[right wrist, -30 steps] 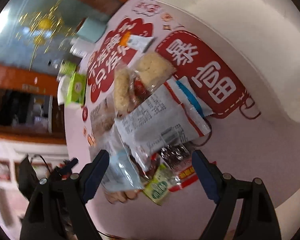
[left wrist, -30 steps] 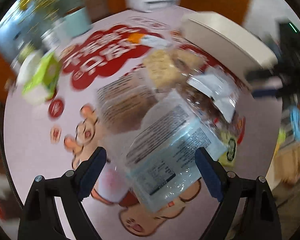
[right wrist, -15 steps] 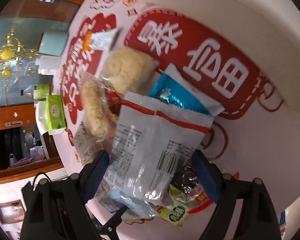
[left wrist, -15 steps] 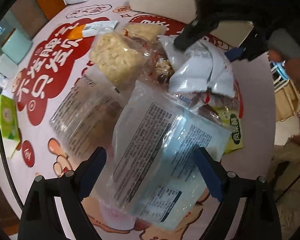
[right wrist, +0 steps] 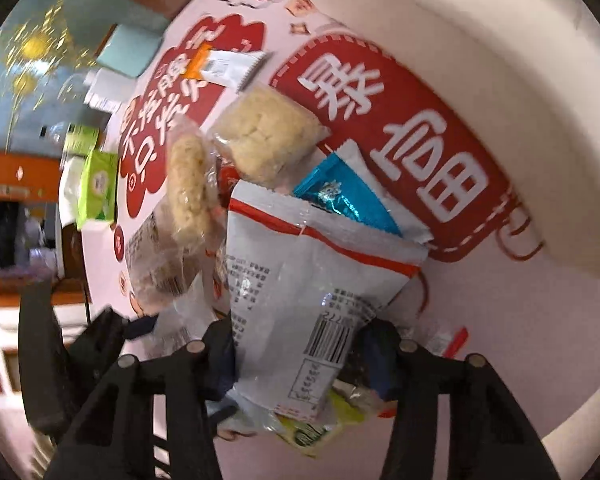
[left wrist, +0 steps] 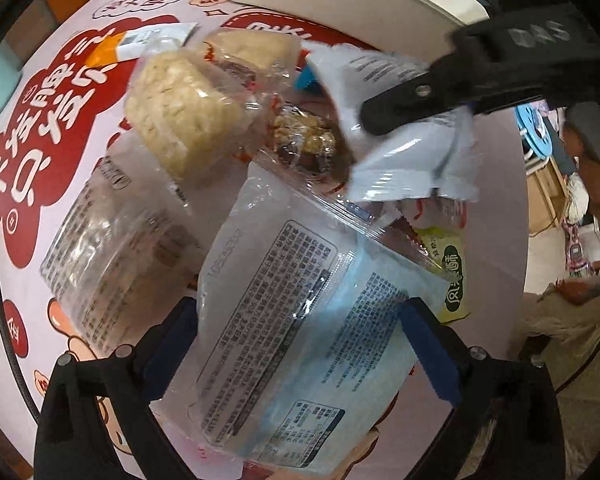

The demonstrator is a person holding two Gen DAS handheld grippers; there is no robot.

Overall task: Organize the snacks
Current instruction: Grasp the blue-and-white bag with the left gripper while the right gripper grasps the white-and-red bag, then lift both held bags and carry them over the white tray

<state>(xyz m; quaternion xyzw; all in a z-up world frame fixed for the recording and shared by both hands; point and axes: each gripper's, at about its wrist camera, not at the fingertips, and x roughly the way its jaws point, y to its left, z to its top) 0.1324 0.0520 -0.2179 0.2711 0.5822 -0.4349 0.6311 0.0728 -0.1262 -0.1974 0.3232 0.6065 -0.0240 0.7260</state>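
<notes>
Several snack packets heaped on a pink tablecloth with red printed patches, near its edge by the white tray.

Left gripper: blue pads spread wide, having just opened further, straddling a pale blue film bag without pressing it. Long axis of that bag slanted from lower right toward upper left, printed back upward, glossy and crinkled.

Right gripper: fingers having just been closing, now pinched on the barcode end of a white packet with a red stripe. Packet's long axis directed away from the gripper, toward the tray.

Seen only from the left wrist: a clear wrapper of dark nutty pieces, a green sachet, and the right gripper's black finger laid across the white packet. Seen only from the right wrist: a teal foil packet beneath the white one and a green tissue pack at the far edge.

Two lumpy beige cakes in clear wrap, one lying flat, one on edge.
</notes>
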